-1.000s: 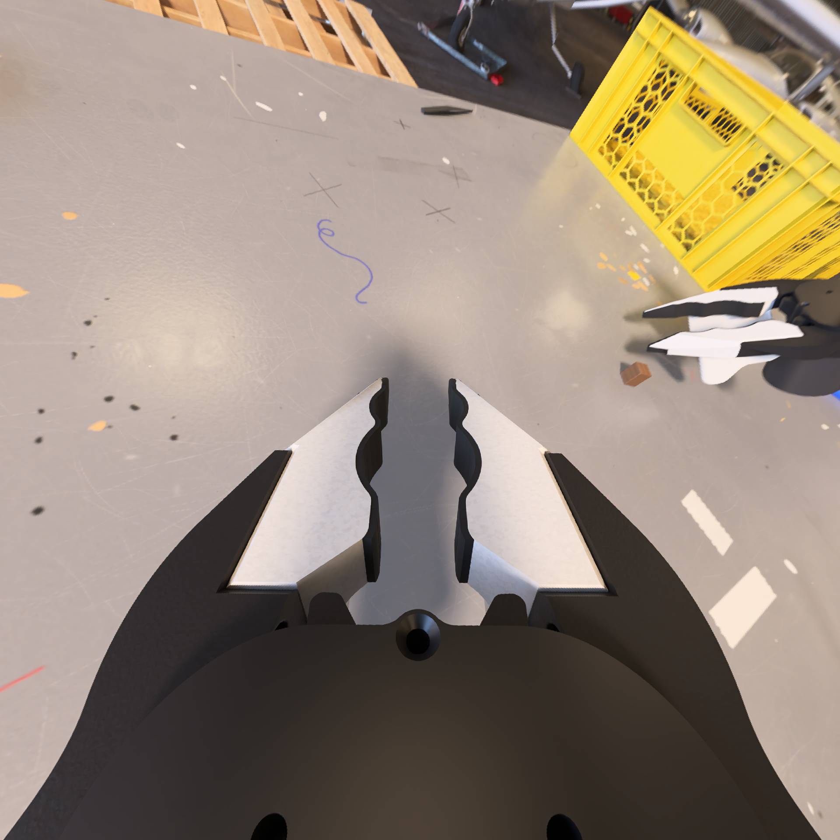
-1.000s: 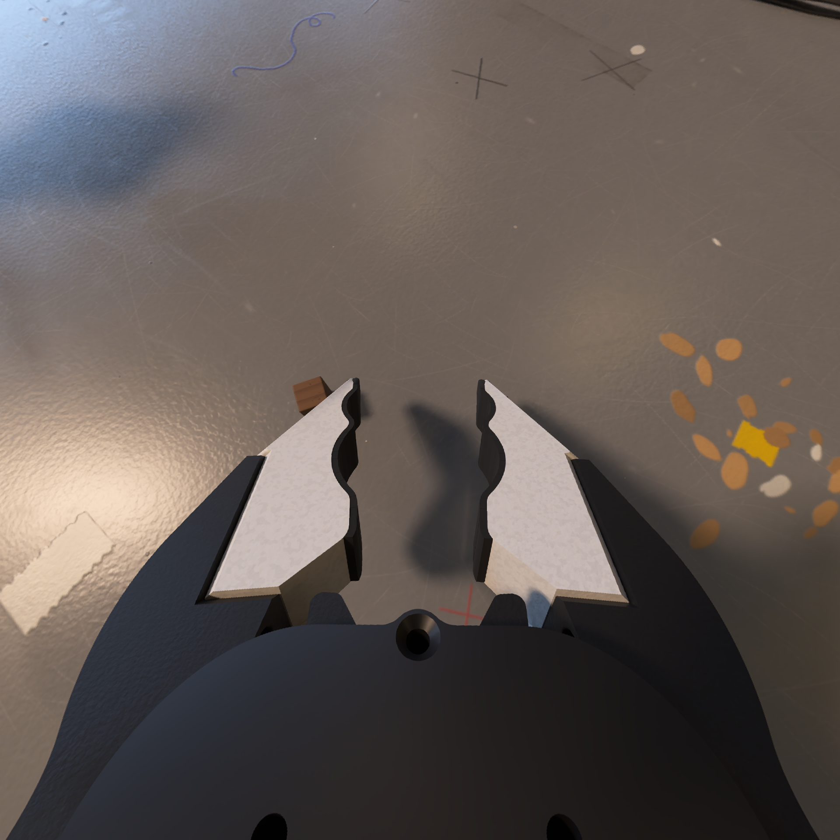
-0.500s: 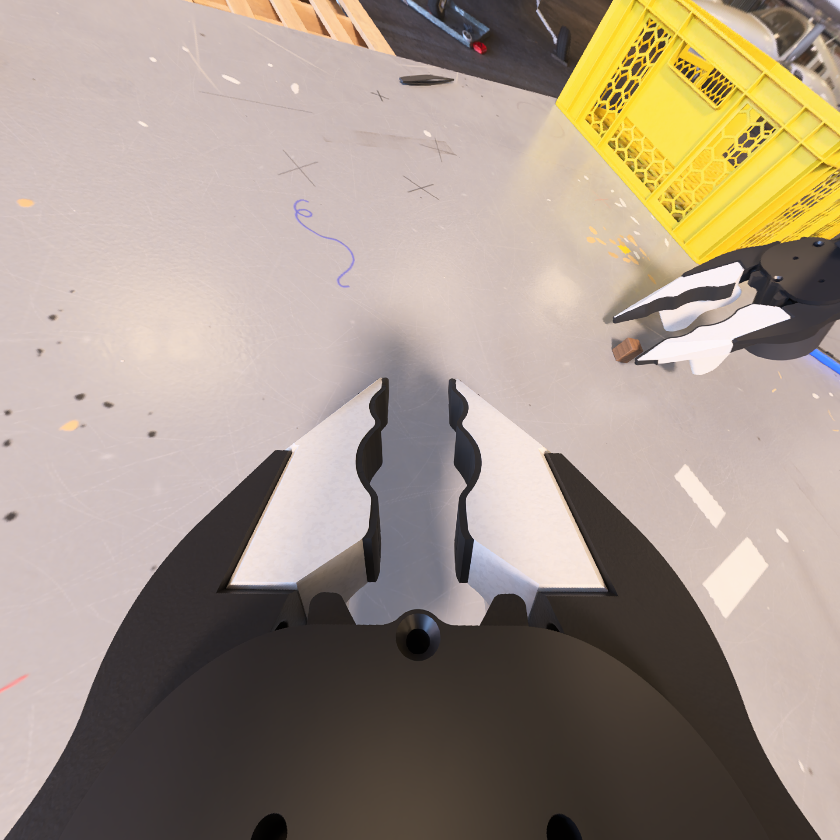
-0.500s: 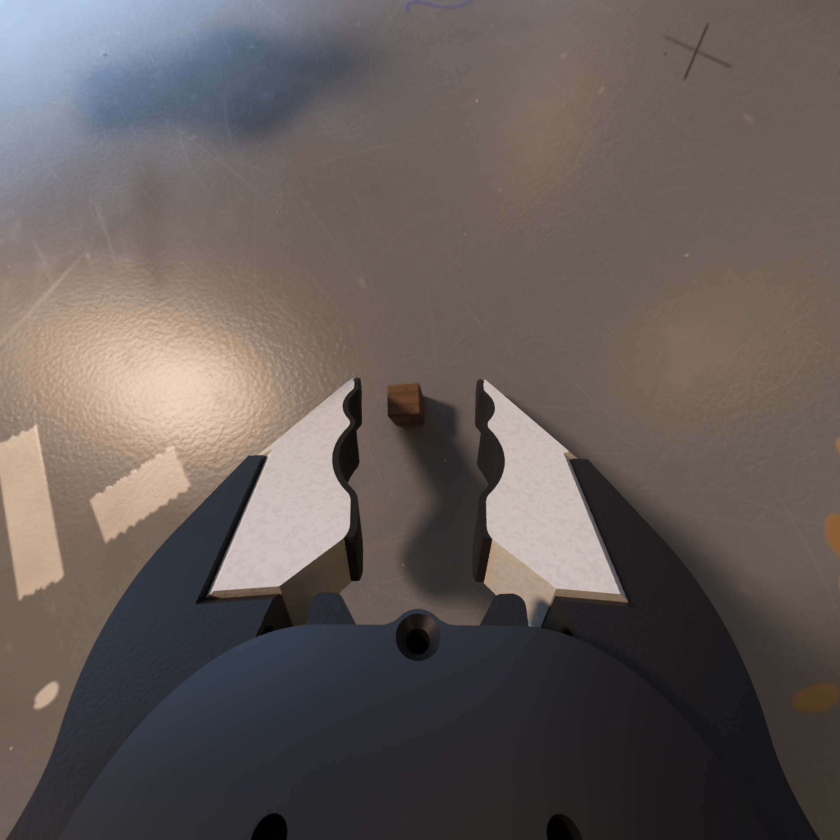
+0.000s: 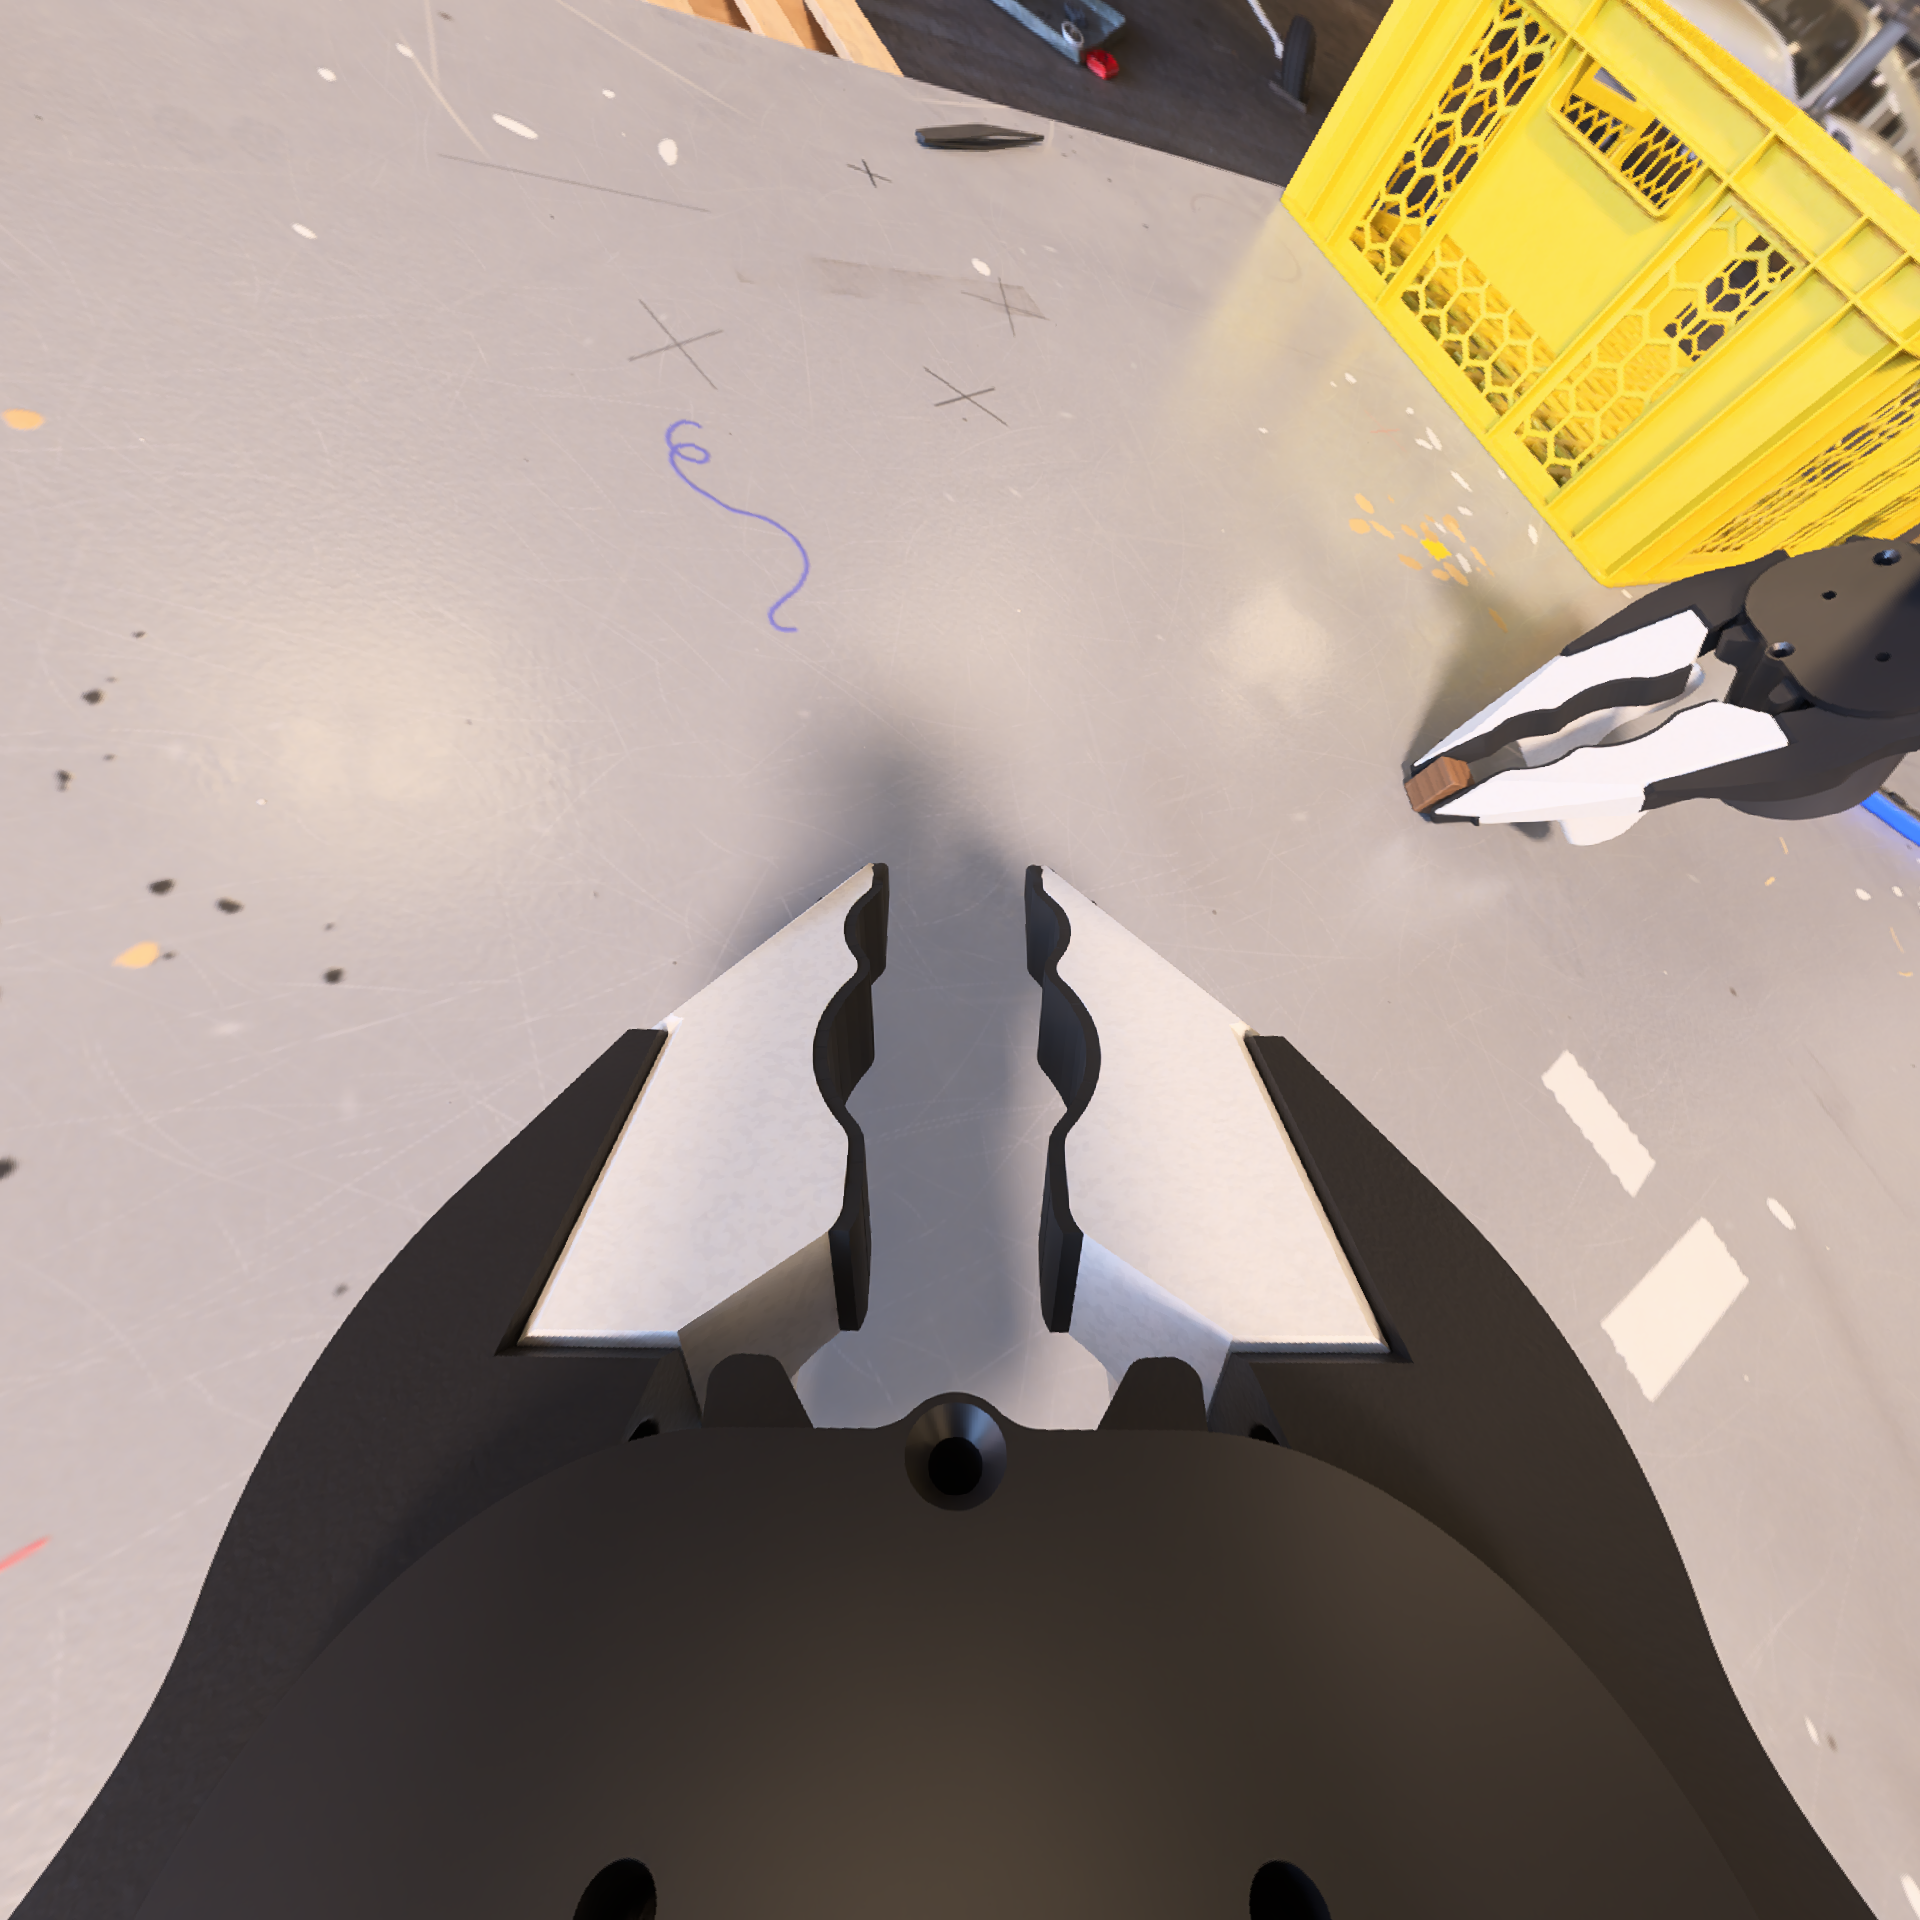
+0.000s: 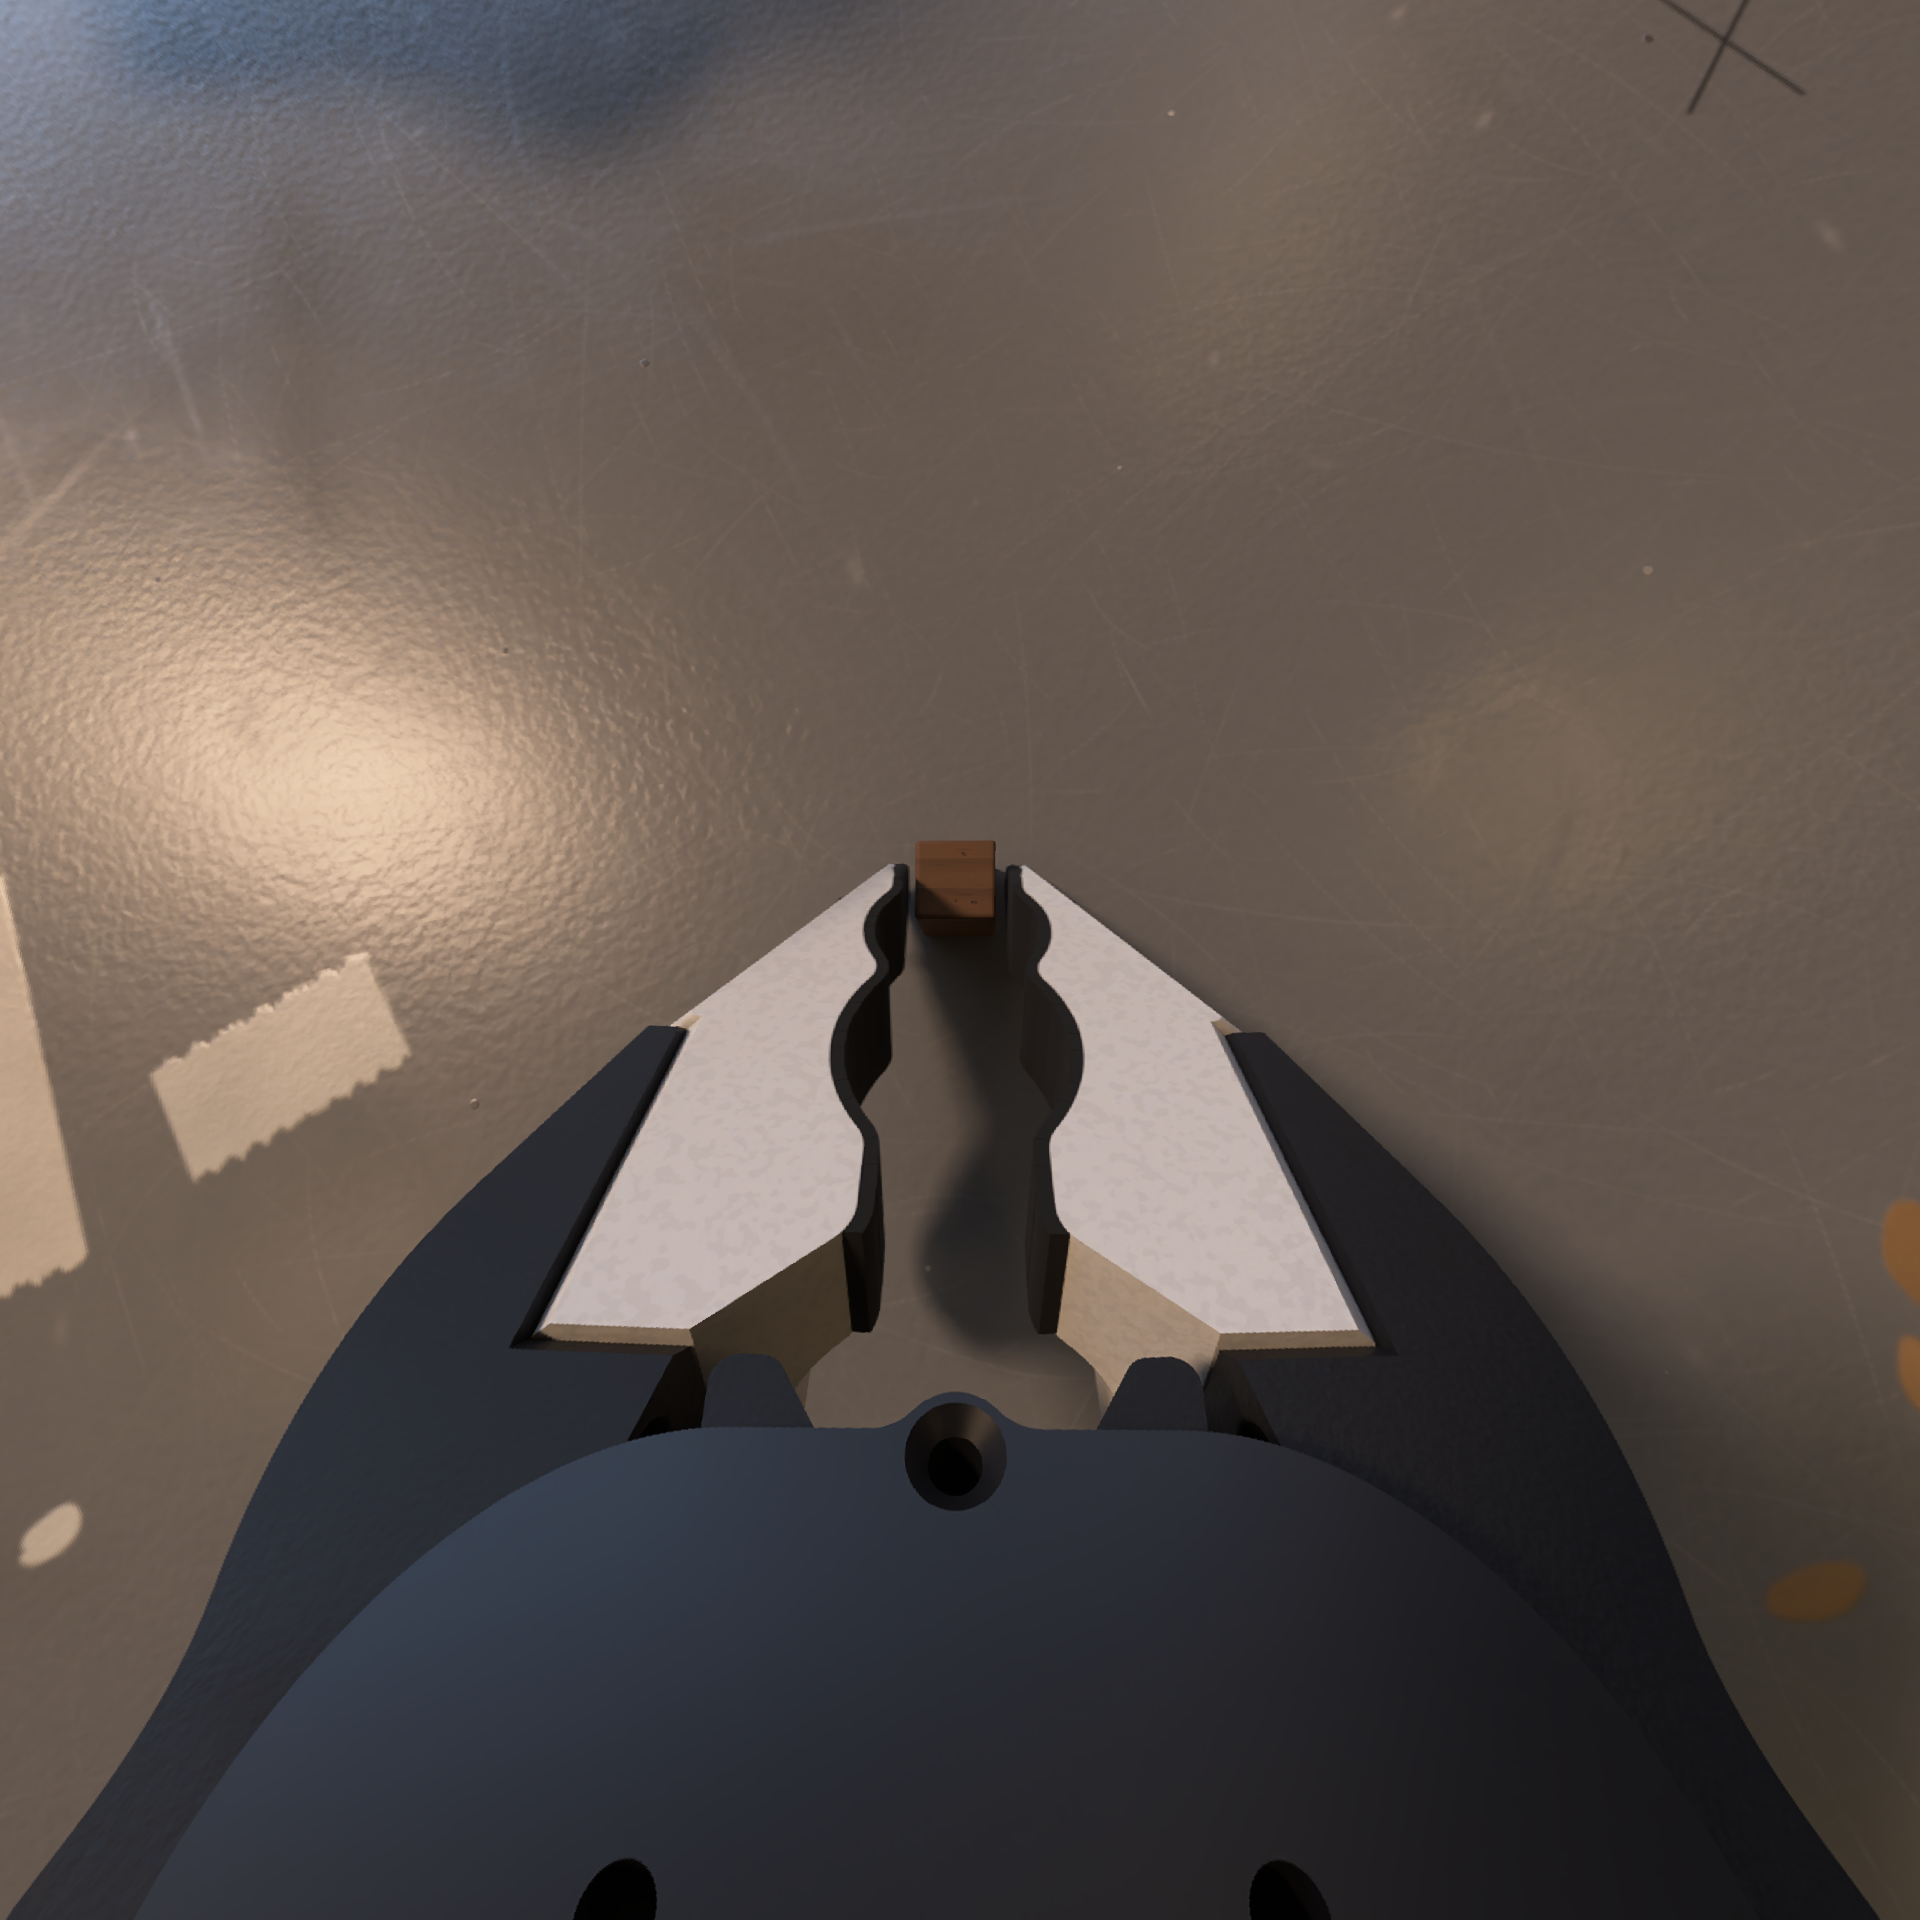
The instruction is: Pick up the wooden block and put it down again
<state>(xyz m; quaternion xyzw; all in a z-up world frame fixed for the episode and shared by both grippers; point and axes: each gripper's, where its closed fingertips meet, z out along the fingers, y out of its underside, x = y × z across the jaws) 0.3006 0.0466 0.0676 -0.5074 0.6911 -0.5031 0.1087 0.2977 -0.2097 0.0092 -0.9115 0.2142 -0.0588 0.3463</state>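
Observation:
The wooden block (image 6: 954,883) is a small brown cube on the grey floor. My right gripper (image 6: 954,875) is closed around it, with the block held between the very tips of the two fingers. In the left wrist view the block (image 5: 1439,779) shows at the tips of the right gripper (image 5: 1425,792), far right, low at the floor. I cannot tell if the block is off the floor. My left gripper (image 5: 956,873) hovers over bare floor, its jaws a narrow gap apart and empty.
A yellow plastic crate (image 5: 1621,260) stands at the back right, just behind the right gripper. A wooden pallet (image 5: 800,16) lies at the far edge. White tape strips (image 5: 1673,1304) and paint spots mark the floor.
My right gripper swung left onto the block, brought it between its fingers and closed on it. The left gripper's jaws have not changed; its view has shifted slightly.

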